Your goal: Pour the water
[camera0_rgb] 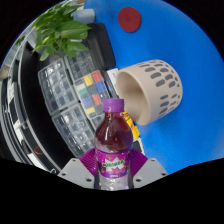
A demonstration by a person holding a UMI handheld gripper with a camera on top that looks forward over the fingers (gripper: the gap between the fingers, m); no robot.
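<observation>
Bottle (113, 140) was the thing I watched: a clear one with a purple cap, dark red liquid inside and a purple label, standing upright between my gripper (113, 168) fingers. Both purple pads (92, 160) sat against the label, one at each side, so I read the claw as closed down to the bottle's width and clamped on it.

Just beyond the bottle, and to its right, a beige cup (150, 90) with grey oval marks lay tipped on its side, its open mouth turned toward the bottle's cap. Cap and cup rim were near each other, though I could not tell if they touched.

Left of the bottle and behind it stood a clear plastic organizer (72, 95) with small compartments and a few coloured blocks (93, 86) along its near edge. Farther back on that side was a green plant (60, 32).

Right of the bottle the blue table (190, 50) lay bare, the widest open room I had. Well beyond the cup sat a small red disc (130, 18).
</observation>
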